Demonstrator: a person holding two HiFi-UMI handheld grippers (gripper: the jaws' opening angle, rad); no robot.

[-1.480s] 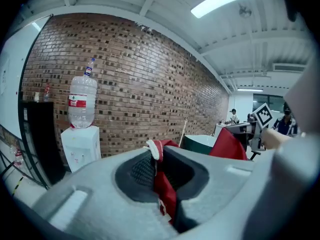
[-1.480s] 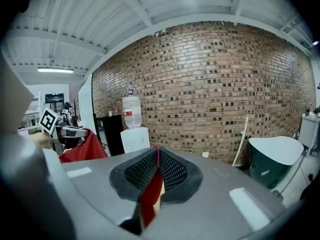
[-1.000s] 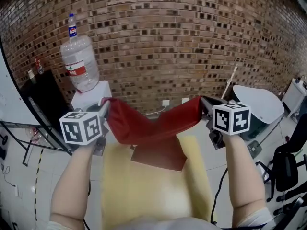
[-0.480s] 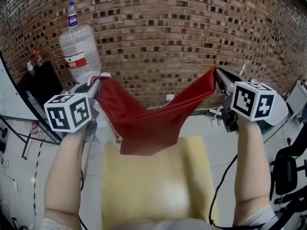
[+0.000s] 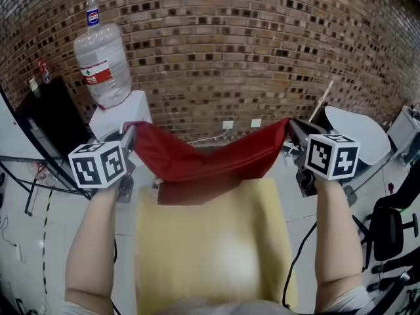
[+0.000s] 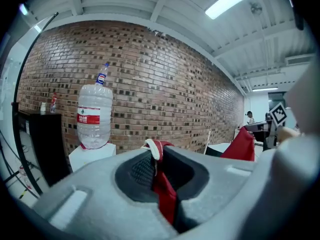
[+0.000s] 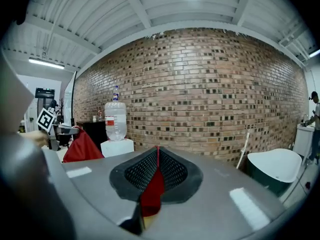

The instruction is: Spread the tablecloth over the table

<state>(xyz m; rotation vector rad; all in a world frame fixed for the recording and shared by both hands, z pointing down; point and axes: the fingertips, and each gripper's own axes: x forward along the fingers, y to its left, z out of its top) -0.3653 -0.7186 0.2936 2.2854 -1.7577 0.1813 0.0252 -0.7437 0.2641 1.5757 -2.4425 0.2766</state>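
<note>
- One red tablecloth (image 5: 209,161) hung in the air between the two grippers. It sagged in the middle, and its lower fold drooped at the far edge of the one yellow table (image 5: 210,261). I could not tell whether it touched there.
- The rest of that tabletop showed uncovered.
- The left gripper (image 5: 129,133) had its two jaws squeezed together on one corner of the cloth, with a bit of white hem poking out above them.
- The right gripper (image 5: 291,127) pinched the other corner, the red fabric flat between its two meshed pads.
- One big water bottle (image 5: 100,54) stood neck down on one white stand (image 5: 121,120) by the brick wall (image 5: 230,44).
- Off to the right stood one white round table (image 5: 357,128) and one black office chair (image 5: 387,231).
</note>
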